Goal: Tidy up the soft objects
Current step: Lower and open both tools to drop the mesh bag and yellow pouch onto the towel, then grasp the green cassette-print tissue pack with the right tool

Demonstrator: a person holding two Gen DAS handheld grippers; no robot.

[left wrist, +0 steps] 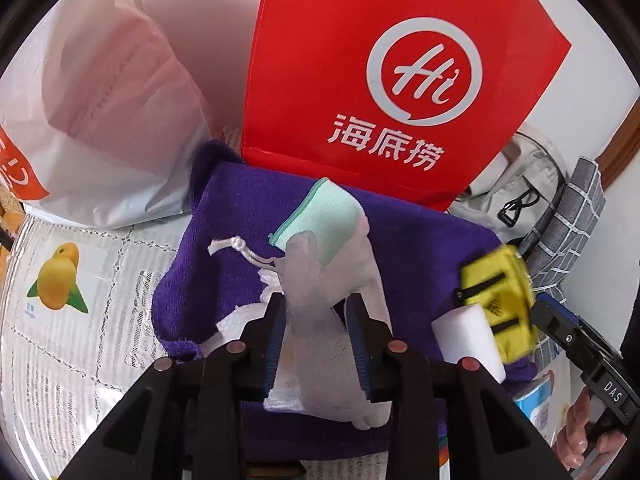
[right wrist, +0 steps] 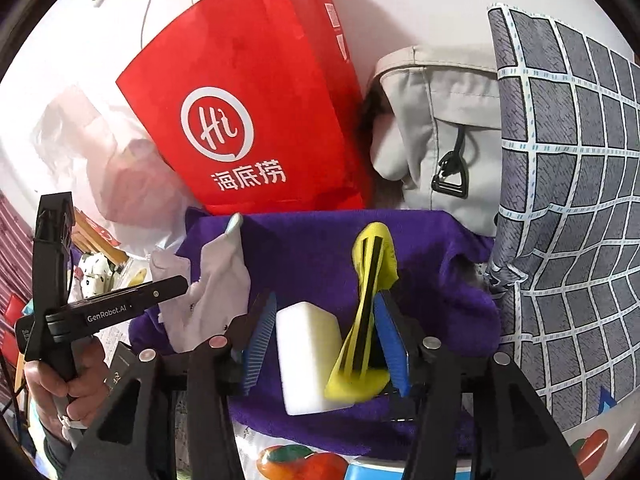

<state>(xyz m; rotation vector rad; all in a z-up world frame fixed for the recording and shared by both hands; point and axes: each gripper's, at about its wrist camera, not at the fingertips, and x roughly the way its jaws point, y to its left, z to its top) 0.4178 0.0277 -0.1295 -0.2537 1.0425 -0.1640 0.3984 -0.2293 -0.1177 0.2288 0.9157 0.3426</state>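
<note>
While the left tongs [left wrist: 316, 340] are clamping a white cloth bundle [left wrist: 320, 320] mid-frame over the purple towel [left wrist: 240, 216], its long axis is running up toward the red bag [left wrist: 360, 60]; the right tongs [right wrist: 324, 344] are squeezing a white sponge [right wrist: 308, 356] and yellow pouch [right wrist: 370, 300] at centre-right.

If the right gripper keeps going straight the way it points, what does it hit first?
The right gripper, shut on the white sponge and yellow pouch, points across the purple towel; probably the towel first, then the red bag. Depth is unclear.
</note>
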